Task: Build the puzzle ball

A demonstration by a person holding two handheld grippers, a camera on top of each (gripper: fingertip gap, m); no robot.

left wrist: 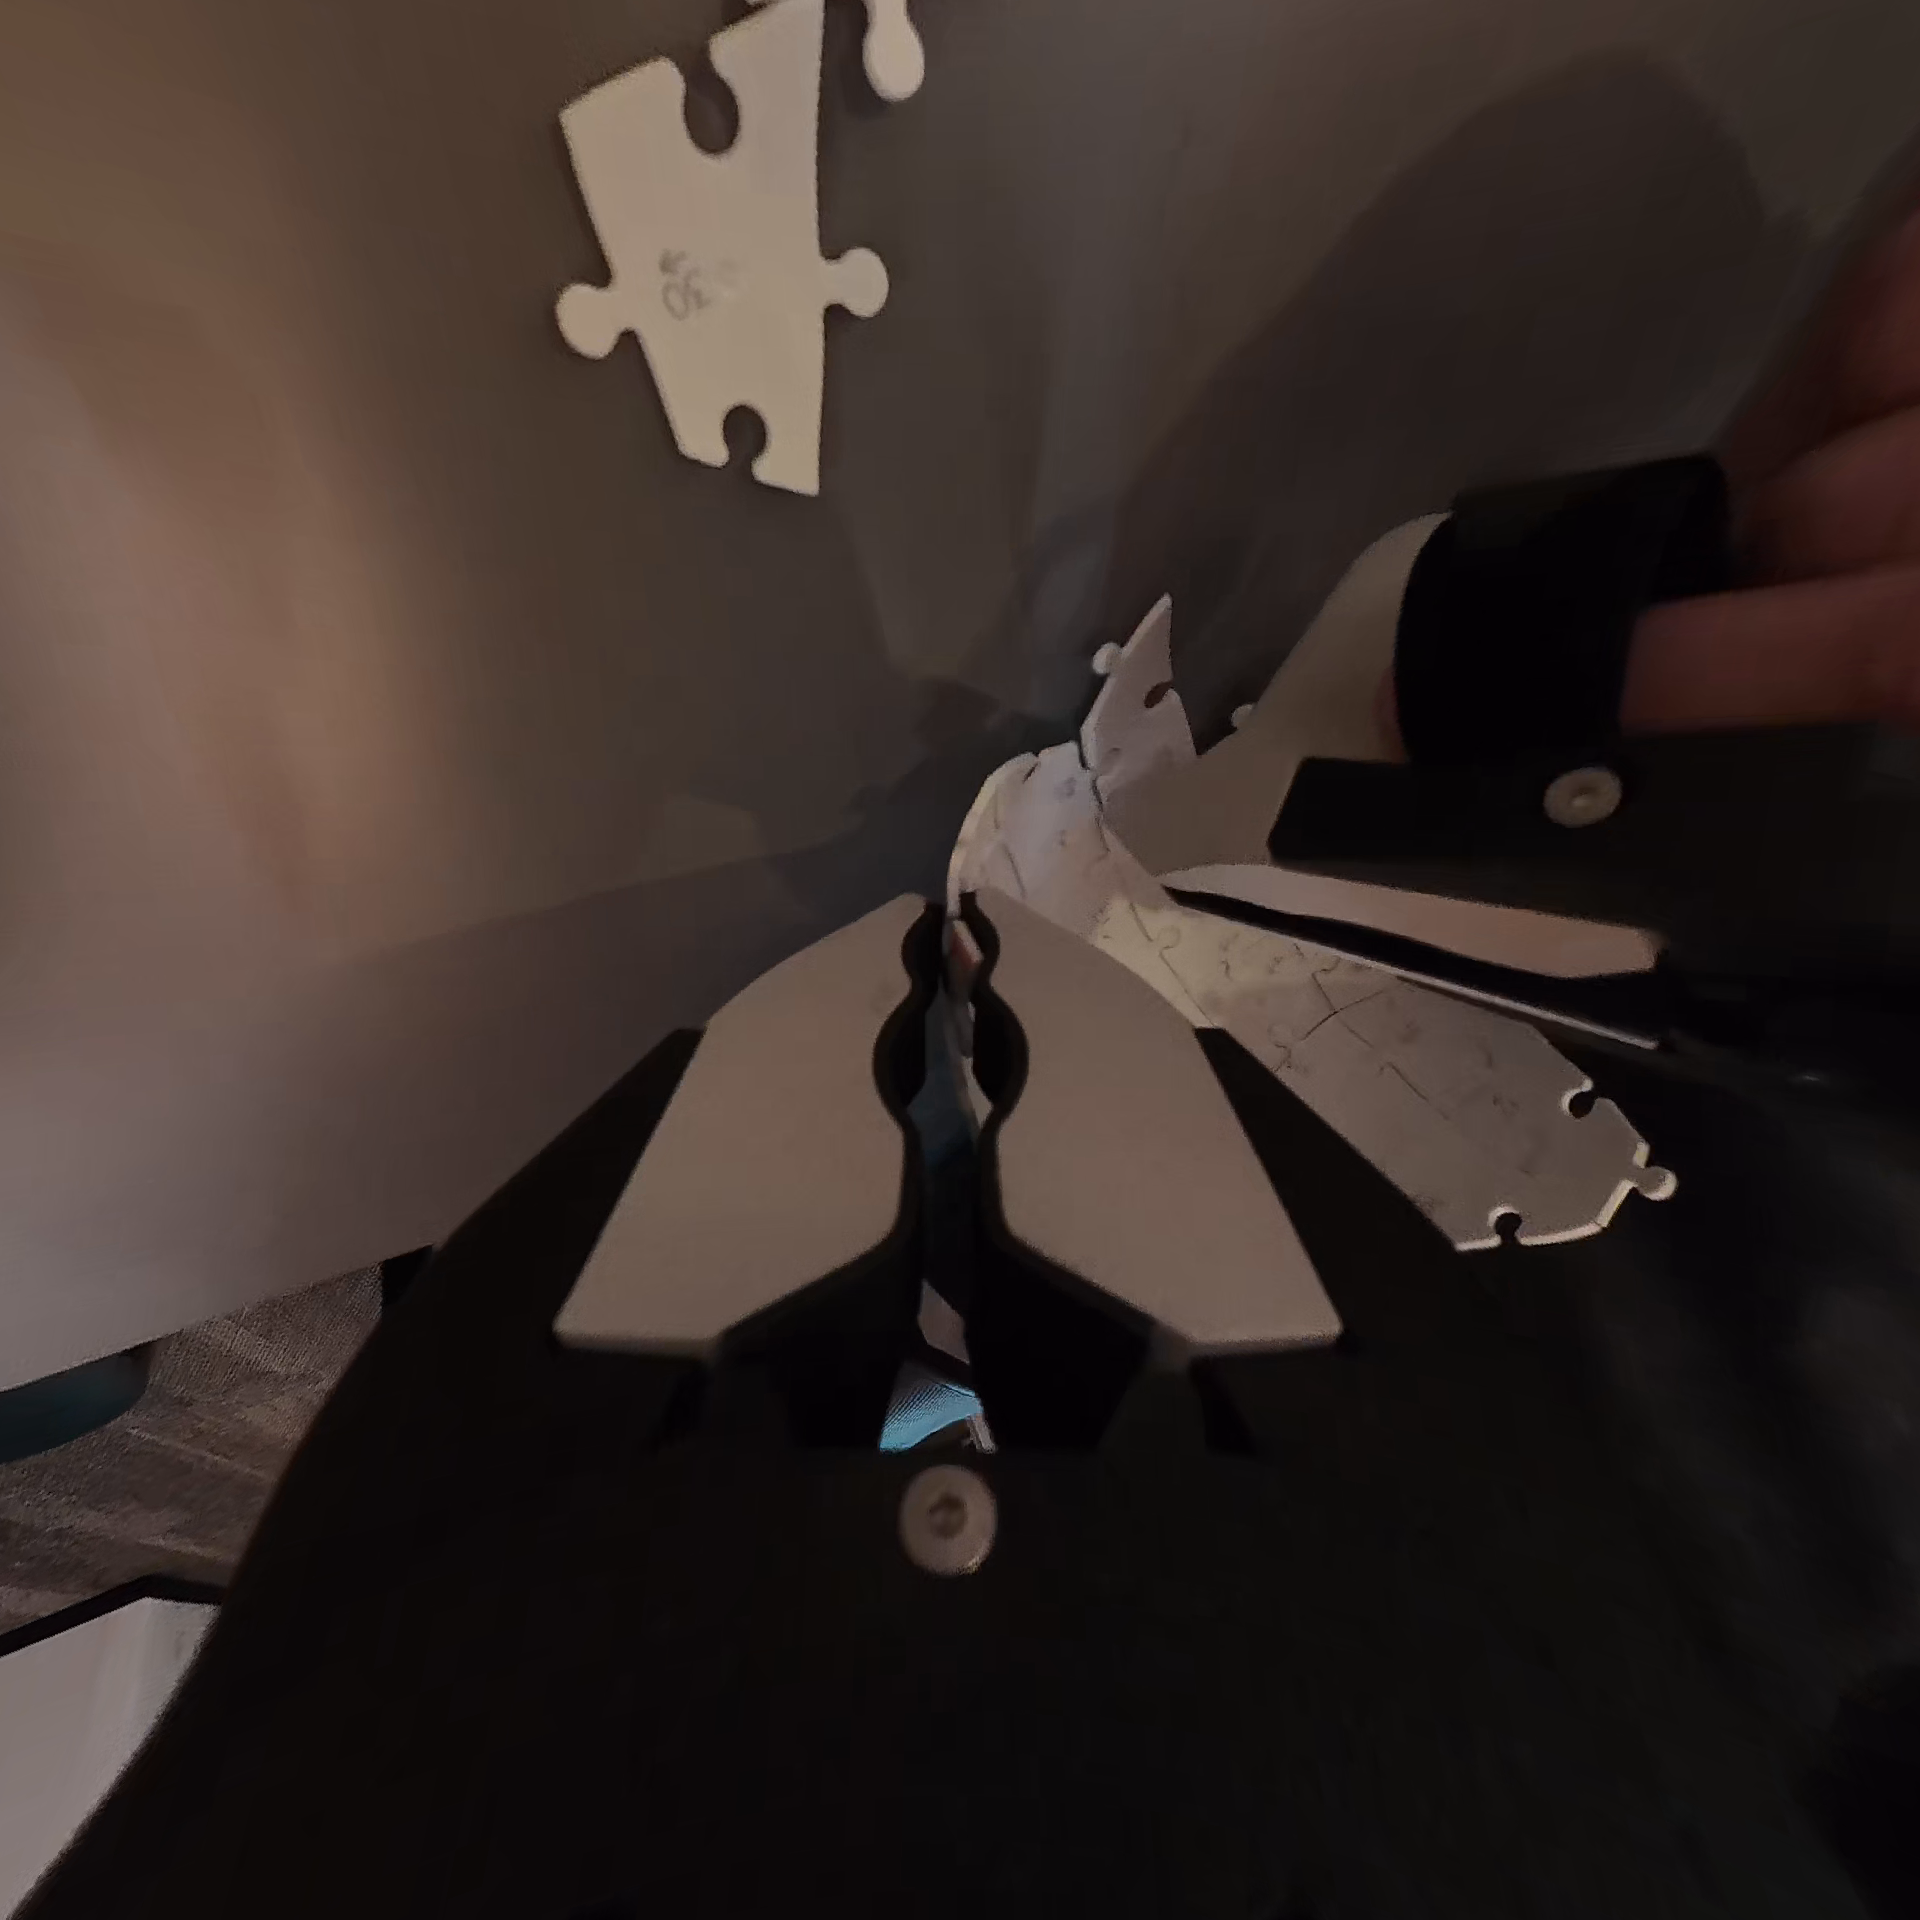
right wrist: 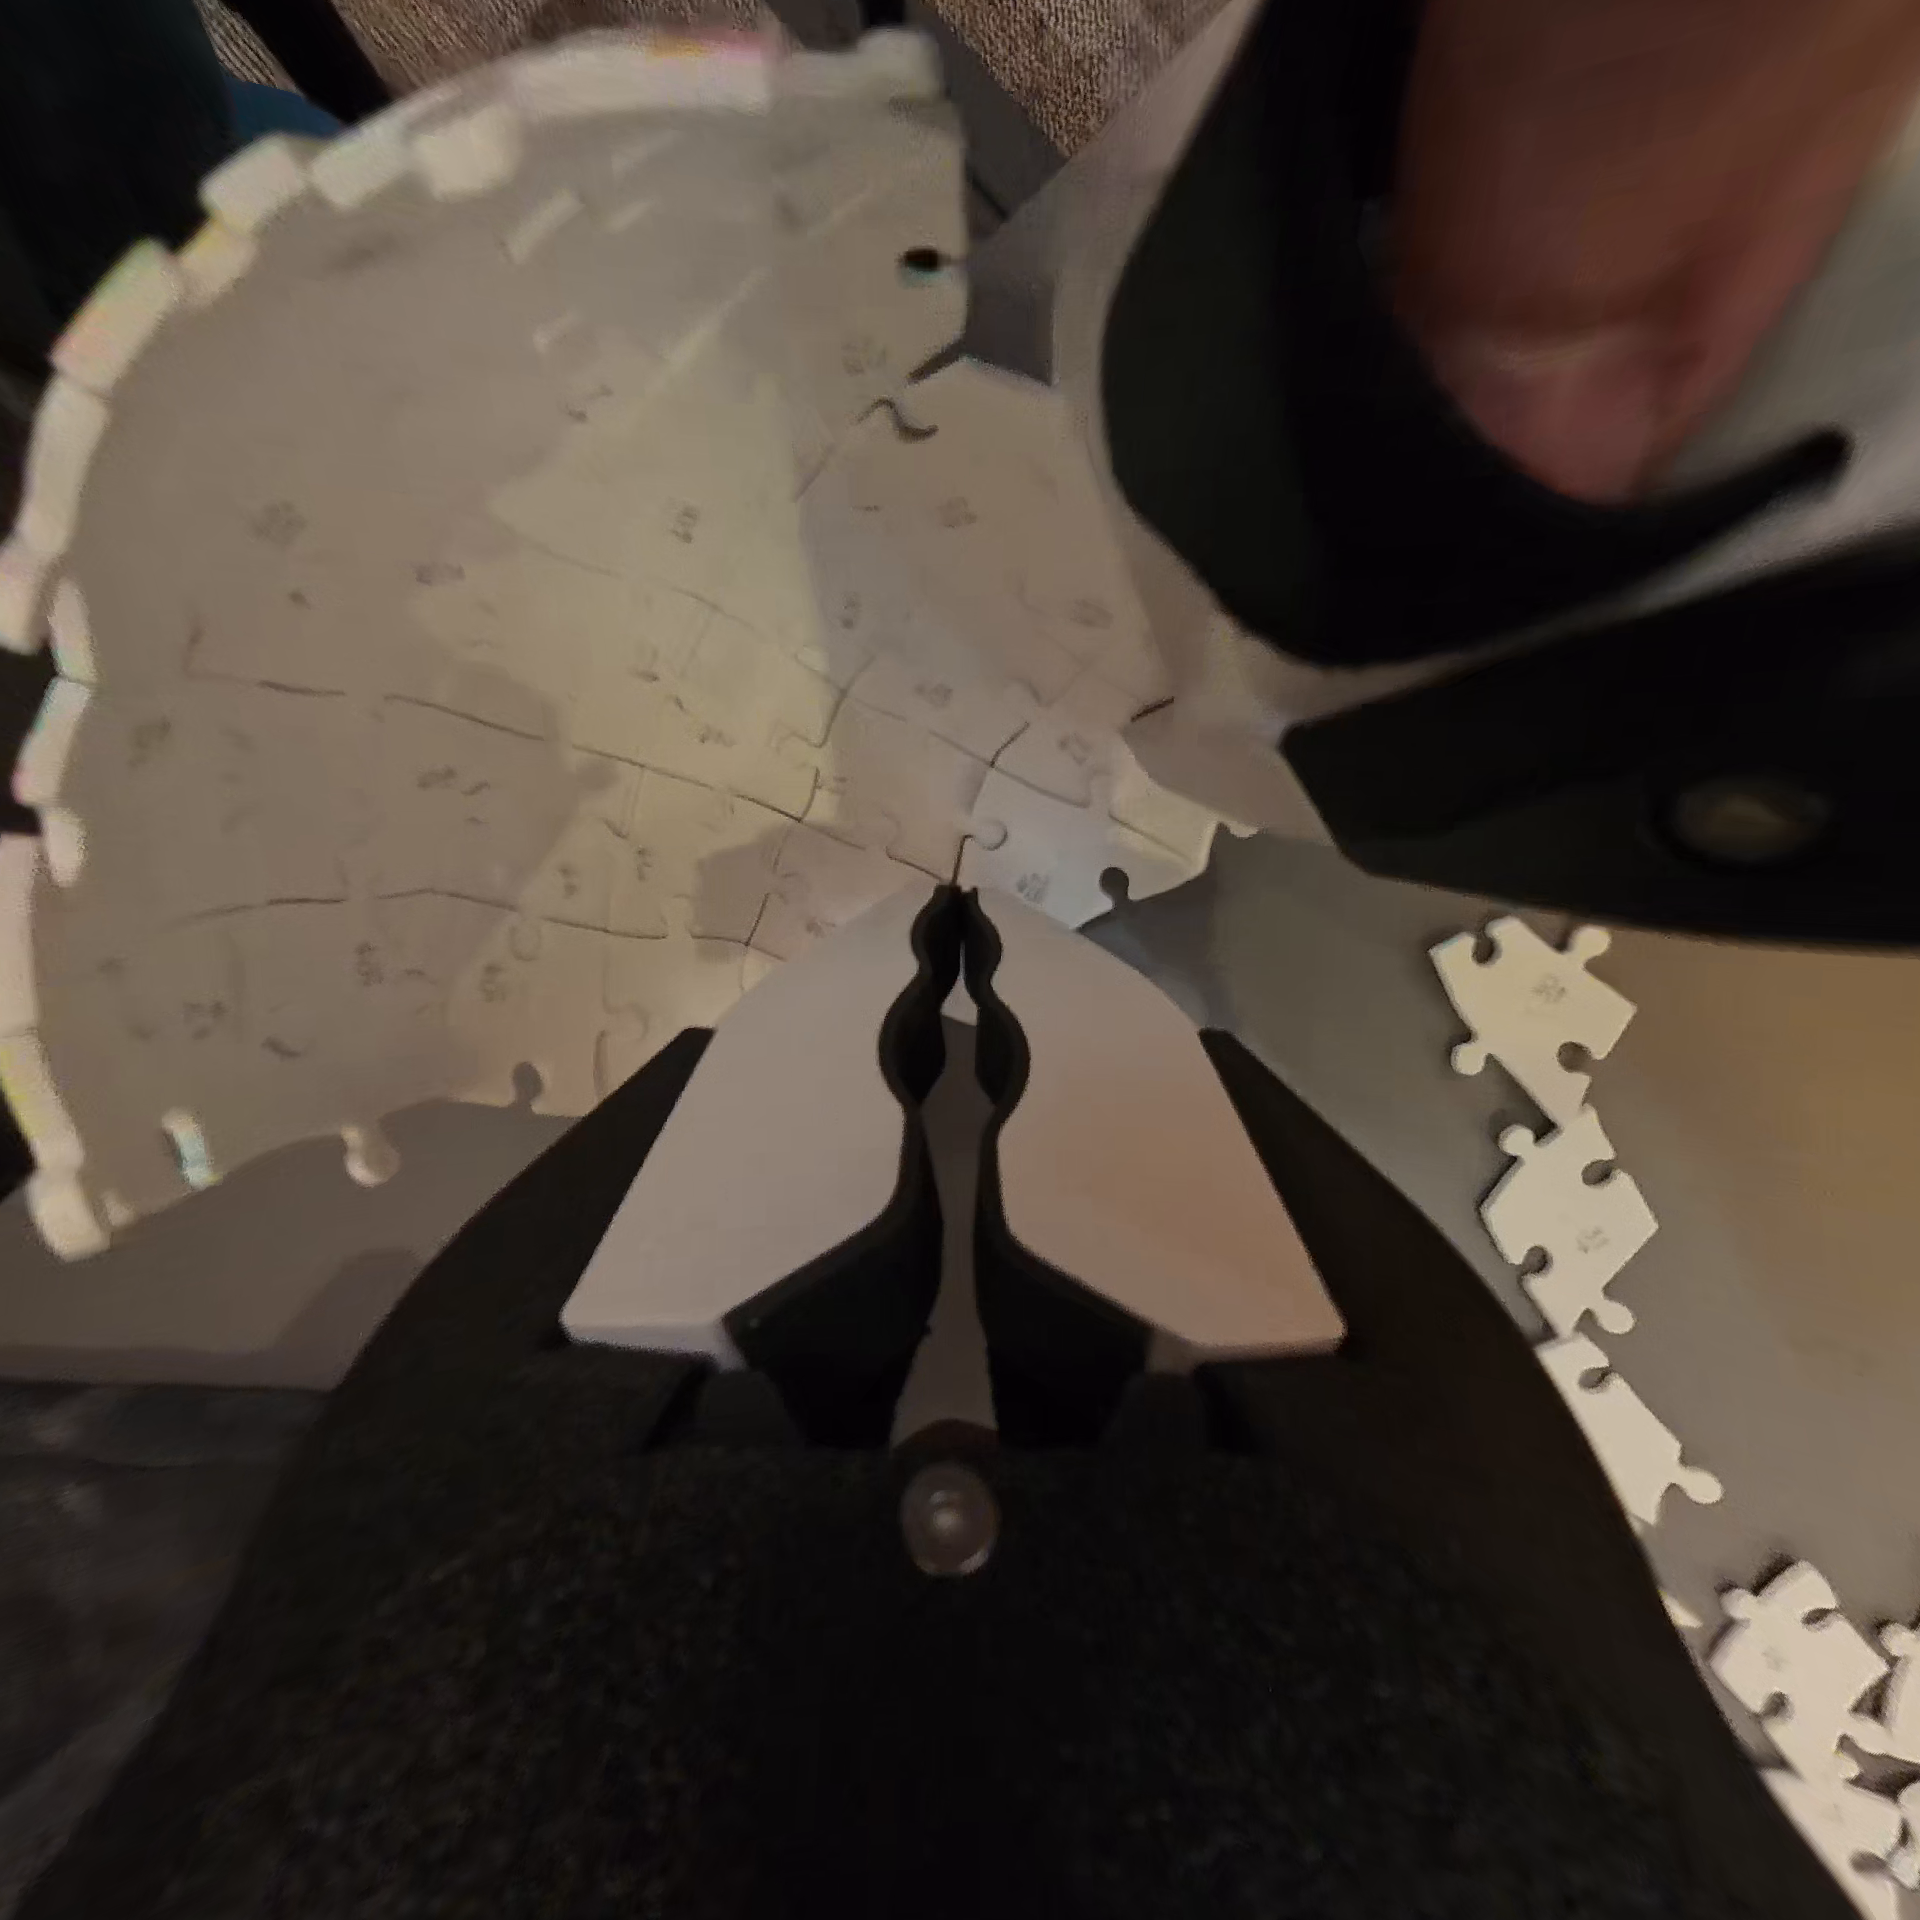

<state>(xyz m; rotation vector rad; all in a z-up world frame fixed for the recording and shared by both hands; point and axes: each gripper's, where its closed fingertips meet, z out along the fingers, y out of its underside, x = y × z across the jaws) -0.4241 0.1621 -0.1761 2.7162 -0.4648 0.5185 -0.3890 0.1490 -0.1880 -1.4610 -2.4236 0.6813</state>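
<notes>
Between both pinched-closed hand-held gripper tips [left wrist: 961, 920] [right wrist: 958, 896], blurry puzzle shell [right wrist: 468, 675], edges cropped.

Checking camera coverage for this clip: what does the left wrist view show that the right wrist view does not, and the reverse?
Left wrist view only: a single loose white piece lying apart on the grey surface, and the shell seen edge-on.

Right wrist view only: the broad white inside of the partly built puzzle ball with its seams, and a row of loose pieces at the right.

Both: the assembled shell, with the left gripper and the right gripper each closed on its edge.
</notes>
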